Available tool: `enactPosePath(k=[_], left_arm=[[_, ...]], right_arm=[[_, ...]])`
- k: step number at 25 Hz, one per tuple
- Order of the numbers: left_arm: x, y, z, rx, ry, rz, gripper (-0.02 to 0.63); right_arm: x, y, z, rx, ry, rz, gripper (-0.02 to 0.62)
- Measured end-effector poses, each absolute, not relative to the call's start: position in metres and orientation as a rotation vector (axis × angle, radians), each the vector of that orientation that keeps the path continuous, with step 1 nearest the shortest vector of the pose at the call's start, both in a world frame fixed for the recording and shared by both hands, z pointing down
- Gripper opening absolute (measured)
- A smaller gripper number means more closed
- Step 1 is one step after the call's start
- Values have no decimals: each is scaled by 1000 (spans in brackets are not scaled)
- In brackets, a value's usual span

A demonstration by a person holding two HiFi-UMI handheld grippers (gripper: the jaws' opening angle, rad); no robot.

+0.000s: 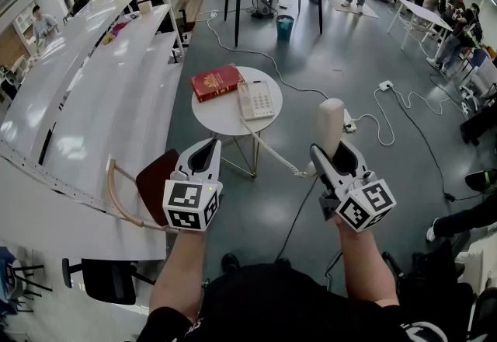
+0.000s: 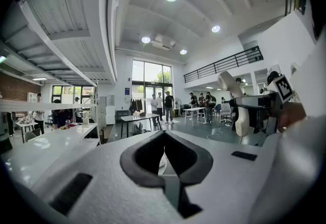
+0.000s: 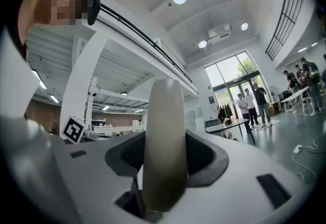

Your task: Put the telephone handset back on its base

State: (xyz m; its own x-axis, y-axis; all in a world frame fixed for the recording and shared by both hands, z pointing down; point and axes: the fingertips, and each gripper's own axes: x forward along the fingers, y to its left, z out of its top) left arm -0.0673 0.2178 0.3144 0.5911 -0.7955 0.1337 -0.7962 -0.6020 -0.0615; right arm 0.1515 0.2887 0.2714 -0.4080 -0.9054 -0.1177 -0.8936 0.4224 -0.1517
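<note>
Grips telephone handset upright in right gripper, well apart from base.
Finds base resting on round white table, just beside red book. Traces coiled cord from base, over table edge, toward handset's lower end. Holds left gripper low, near table's front edge, nothing between jaws. Places brown chair just beside left gripper.
</note>
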Motion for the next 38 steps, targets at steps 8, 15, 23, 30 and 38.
enactPosePath(k=[8, 15, 23, 30, 38], left_arm=[[-65, 220, 317, 2786, -1402, 233, 11], [-39, 226, 317, 2787, -1385, 228, 11], [6, 247, 317, 2800, -1393, 239, 11], [13, 250, 328, 2774, -1409, 237, 11], [2, 189, 338, 2746, -1424, 205, 11]], right_arm=[[158, 290, 273, -1595, 2485, -110, 212], [176, 299, 274, -1548, 2474, -151, 213], [209, 314, 274, -1475, 2490, -194, 213], [218, 306, 284, -1450, 2507, -224, 213], [215, 252, 293, -1456, 2538, -245, 213]])
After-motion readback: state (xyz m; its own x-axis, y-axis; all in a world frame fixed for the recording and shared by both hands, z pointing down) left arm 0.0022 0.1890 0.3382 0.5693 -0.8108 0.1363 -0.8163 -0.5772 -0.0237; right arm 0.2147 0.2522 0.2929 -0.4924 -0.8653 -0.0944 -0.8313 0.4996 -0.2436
